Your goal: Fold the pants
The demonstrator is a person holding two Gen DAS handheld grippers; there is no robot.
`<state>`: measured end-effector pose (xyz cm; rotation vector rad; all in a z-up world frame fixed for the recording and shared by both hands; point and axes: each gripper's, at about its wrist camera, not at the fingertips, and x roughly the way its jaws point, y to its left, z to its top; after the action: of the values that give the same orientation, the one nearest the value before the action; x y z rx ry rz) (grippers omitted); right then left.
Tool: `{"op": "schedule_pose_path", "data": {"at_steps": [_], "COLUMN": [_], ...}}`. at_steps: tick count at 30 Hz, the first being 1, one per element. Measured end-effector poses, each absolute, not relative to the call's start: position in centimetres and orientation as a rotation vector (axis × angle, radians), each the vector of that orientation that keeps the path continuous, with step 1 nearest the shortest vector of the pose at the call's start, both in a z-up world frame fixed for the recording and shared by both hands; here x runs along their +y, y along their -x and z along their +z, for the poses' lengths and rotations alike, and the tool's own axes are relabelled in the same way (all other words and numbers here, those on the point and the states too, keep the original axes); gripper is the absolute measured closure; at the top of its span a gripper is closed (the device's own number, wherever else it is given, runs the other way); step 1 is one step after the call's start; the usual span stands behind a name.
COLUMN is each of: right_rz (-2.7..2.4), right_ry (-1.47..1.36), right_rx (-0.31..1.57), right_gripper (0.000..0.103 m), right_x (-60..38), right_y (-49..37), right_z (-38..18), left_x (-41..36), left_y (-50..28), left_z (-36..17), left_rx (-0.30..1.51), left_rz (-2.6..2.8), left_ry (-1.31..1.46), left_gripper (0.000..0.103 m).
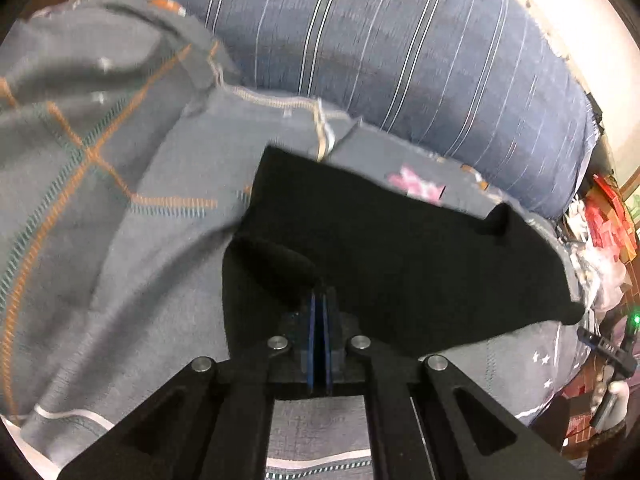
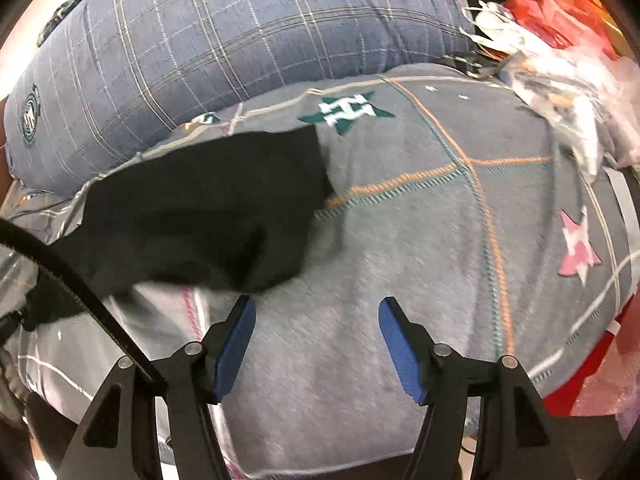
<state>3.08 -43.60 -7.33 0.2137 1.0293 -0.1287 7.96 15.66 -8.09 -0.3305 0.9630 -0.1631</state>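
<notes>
Black pants [image 1: 400,256] lie on a grey bedspread [image 1: 120,240] with orange stitched lines. My left gripper [image 1: 320,294] is shut on a bunched fold of the pants at their near edge. In the right wrist view the pants [image 2: 208,208] lie at the left, folded into a short dark shape. My right gripper [image 2: 316,312] is open and empty, just in front of the pants' near right edge, above the grey bedspread [image 2: 400,280].
A large blue plaid pillow [image 1: 400,60] lies behind the pants; it also shows in the right wrist view [image 2: 200,40]. Red boxes and plastic bags [image 2: 560,40] are piled at the far right of the bed. A black cable [image 2: 72,288] crosses the left.
</notes>
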Motion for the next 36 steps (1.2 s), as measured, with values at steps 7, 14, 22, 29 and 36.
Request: {"op": "schedule_pose_path", "data": {"at_steps": [7,14,22,29,36], "right_rz": [-0.225,0.13,0.069,0.002,-0.017], "right_ry": [-0.161,-0.186,0.1,0.253,0.194], "right_rx": [0.827,0.896,1.038,1.098,1.01], "right_gripper": [0.031,0.028,0.028,0.096,0.102], "right_x": [-42.1,-30.6,-17.3,-16.1,-16.3], "right_y": [-2.5,-11.8,-21.5,-21.9,-23.7], "right_z": [-3.3,-2.5,-6.7,-8.5,-3.9], "left_x": [17.0,17.7,19.3,21.0,21.1], "left_y": [-11.9,-13.6,-11.7,-11.0,-13.2], "left_z": [-4.4,-4.6,-7.2,-7.9,-6.8], "left_rx": [0.883,0.867,0.889,0.881,0.843], "left_rz": [-0.121,-0.106,-0.097,-0.122,-0.137], "left_ry": [0.358,0.418,0.452,0.518,0.568], "left_gripper": [0.1,0.1,0.1,0.1,0.1]}}
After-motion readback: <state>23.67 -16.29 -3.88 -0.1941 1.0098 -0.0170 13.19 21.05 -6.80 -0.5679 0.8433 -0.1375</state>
